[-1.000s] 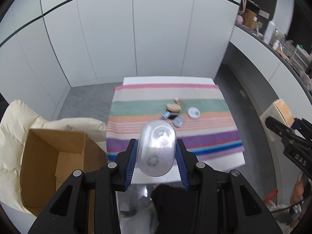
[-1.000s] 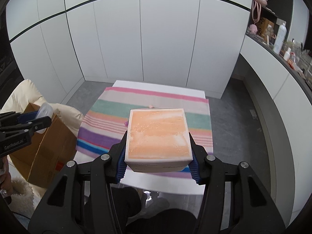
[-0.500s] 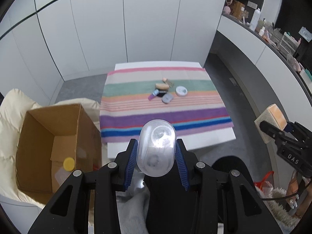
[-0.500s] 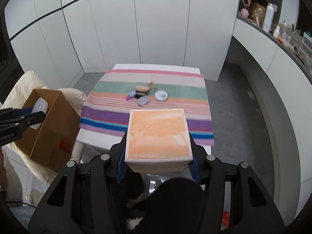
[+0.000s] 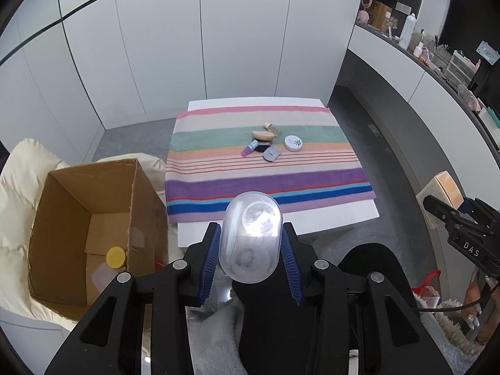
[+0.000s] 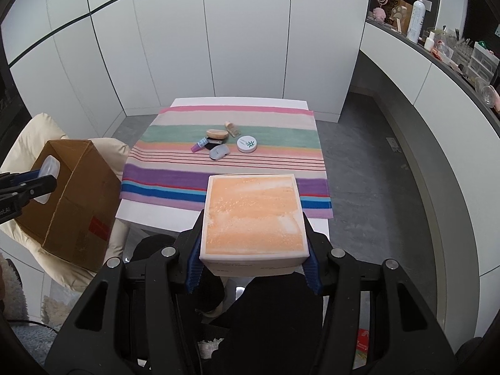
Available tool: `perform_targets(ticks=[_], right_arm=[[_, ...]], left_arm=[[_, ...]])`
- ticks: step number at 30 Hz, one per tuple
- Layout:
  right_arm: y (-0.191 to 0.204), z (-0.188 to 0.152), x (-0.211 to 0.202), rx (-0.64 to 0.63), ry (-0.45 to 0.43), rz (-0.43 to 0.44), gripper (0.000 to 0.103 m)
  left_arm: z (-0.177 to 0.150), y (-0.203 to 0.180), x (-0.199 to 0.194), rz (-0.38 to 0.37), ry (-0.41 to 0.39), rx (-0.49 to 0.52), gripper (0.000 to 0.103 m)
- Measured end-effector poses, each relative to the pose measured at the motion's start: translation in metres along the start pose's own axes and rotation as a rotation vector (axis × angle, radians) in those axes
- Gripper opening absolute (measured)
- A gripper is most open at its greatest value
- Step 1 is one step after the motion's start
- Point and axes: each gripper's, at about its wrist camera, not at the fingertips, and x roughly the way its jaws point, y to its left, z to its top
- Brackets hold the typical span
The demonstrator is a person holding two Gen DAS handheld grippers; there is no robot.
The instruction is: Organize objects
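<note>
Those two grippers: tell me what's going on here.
A person is tidying up with a gripper in each hand. The left gripper is shut on a clear plastic case, and the right gripper is shut on a white box with an orange top. Both are held short of the table. A few small cosmetic items lie on the striped cloth. An open cardboard box stands beside the table with a yellow-capped jar inside.
</note>
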Motion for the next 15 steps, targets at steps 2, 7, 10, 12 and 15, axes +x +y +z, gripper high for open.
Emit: perform_targets(ticks=[2,7,10,12,15], right_arm=[[0.002,0.000,0.001,-0.004,0.006,0.000,0.054],[0.013,0.002,0.000,-0.031,0.002,0.005,0.054],[0.021,0.003,0.001,-0.046,0.001,0.012,0.054],[0.028,0.004,0.001,-0.059,0.001,0.022,0.054],[0.048,0.008,0.004,-0.090,-0.002,0.050,0.054]], left_arm=[[0.000,0.003,-0.001,-0.002,0.000,-0.005,0.040],[-0.001,0.012,-0.006,-0.005,-0.010,-0.023,0.040],[-0.005,0.019,-0.009,0.003,-0.011,-0.036,0.040],[-0.010,0.028,-0.010,0.011,-0.005,-0.055,0.040],[-0.019,0.046,-0.013,0.031,0.001,-0.094,0.040]])
